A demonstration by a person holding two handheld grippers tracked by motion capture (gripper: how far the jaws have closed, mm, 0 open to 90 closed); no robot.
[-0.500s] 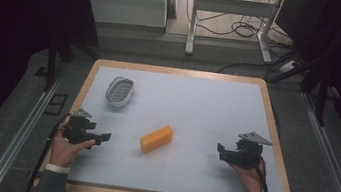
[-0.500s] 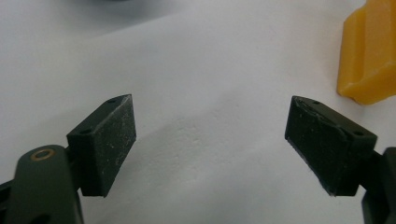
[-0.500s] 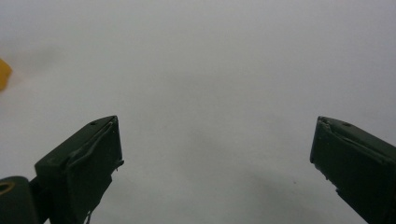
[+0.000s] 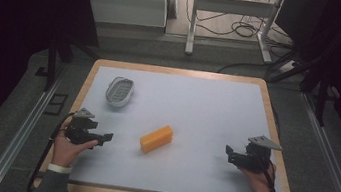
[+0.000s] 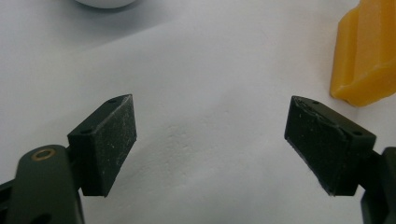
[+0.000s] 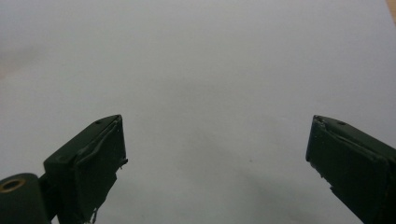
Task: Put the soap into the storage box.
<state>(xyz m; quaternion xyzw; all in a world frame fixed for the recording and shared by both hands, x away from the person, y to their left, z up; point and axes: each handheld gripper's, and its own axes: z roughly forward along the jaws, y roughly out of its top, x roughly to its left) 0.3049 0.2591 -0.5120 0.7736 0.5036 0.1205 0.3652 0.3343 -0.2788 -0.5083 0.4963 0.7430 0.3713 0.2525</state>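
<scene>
A wooden-edged table [image 4: 89,78] with a pale sheet carries a yellow block [image 4: 156,138] and a small oval dish [image 4: 120,91].

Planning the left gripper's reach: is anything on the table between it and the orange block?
Nothing visible. Only bare white table lies between the open left gripper and the orange block; the soap dish sits farther back.

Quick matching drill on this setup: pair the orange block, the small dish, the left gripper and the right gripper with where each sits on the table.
Things:
1. orange block
2. small dish
3. left gripper
4. right gripper

Places:
A. near the table's right edge, jaws open
B. far left part of the white mat
C. middle of the mat
D. near the left edge, jaws open, pointing toward the block

Pairs: 1-C, 2-B, 3-D, 4-A
</scene>
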